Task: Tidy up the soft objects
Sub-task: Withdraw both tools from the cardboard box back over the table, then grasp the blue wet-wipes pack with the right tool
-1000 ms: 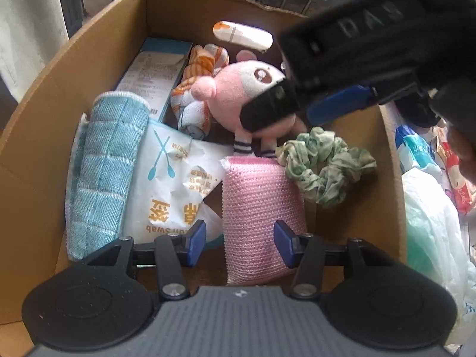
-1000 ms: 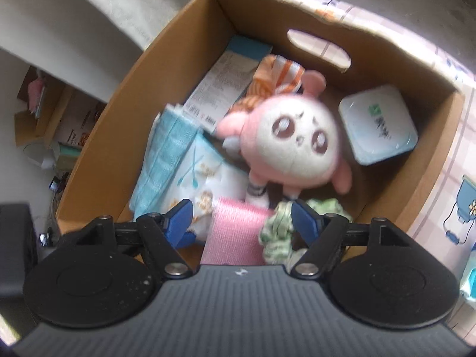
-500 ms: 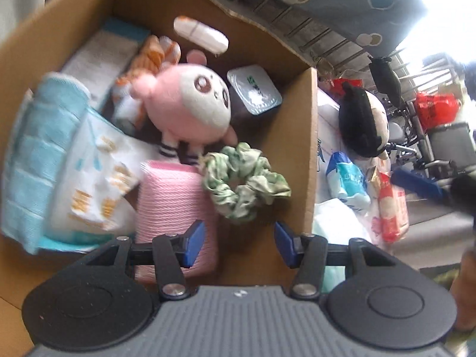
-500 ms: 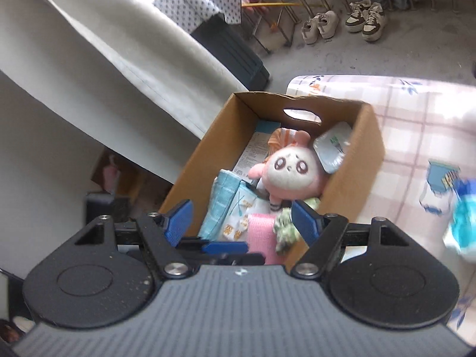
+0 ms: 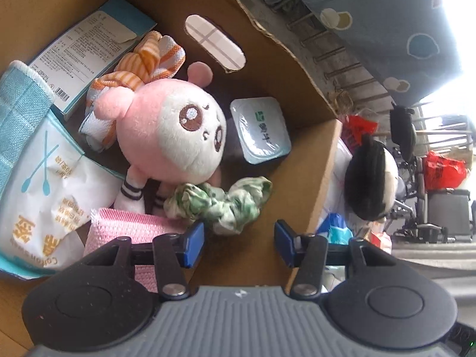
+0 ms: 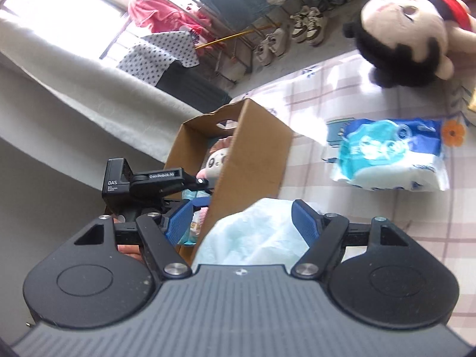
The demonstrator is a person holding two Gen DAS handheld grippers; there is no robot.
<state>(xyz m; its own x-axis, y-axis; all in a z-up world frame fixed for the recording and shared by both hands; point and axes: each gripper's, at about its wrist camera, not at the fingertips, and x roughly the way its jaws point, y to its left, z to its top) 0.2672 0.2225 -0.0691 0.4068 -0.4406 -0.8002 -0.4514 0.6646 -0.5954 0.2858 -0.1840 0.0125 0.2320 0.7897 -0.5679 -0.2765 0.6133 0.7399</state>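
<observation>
A cardboard box (image 5: 306, 160) holds a pink plush doll (image 5: 175, 131), a green scrunchie (image 5: 220, 202), a pink sponge (image 5: 125, 229), a blue towel (image 5: 20, 110) and an orange striped cloth (image 5: 142, 68). My left gripper (image 5: 239, 241) is open and empty over the box's right wall, just above the scrunchie. My right gripper (image 6: 244, 223) is open and empty beside the box (image 6: 250, 154), above a pale green plastic bag (image 6: 253, 235). A black-haired plush doll (image 6: 401, 38) and a blue tissue pack (image 6: 389, 154) lie on the checked tablecloth (image 6: 372, 226).
The box also holds a cotton swab bag (image 5: 47, 196), a blue carton (image 5: 89, 47) and a wipes pack (image 5: 260, 129). Shoes (image 6: 297, 35) and a drying rack stand beyond the table. A wheelchair and red bags (image 5: 440, 169) are at the far right.
My right gripper has pulled up and out of the box and swung right over the table. My left gripper has shifted right toward the box's right wall.
</observation>
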